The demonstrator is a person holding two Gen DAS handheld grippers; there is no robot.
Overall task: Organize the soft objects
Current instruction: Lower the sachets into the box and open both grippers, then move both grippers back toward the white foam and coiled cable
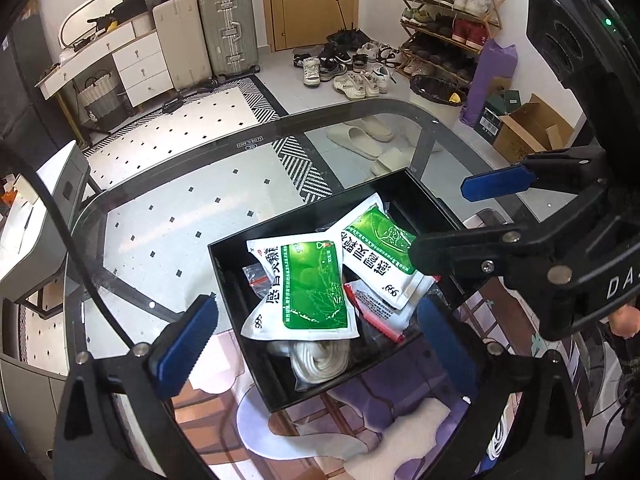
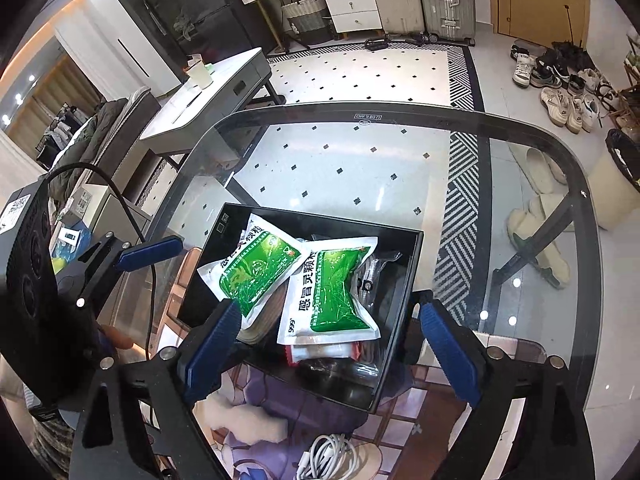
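Left wrist view: your left claw (image 1: pixel 316 332) is spread wide, holding nothing, hovering over the near edge of the black box (image 1: pixel 224 276) on the glass surface (image 1: pixel 160 200). Two glossy green-and-white pouches (image 1: pixel 308 288) lie on top, overlapping, long axes running near-left to far-right. A coiled white cord (image 1: pixel 320 360) sits under them at the near side, directly between your pads. The right claw (image 1: pixel 448 224) comes in from the right, jaws apart, one finger over the right pouch (image 1: pixel 380 256); contact unclear.

Right wrist view: right claw (image 2: pixel 332 340) is open and empty, straddling the near box wall. The flat, crinkly pouches lie just ahead. A loose white cable (image 2: pixel 328 456) lies outside the box, nearest you, likely next.
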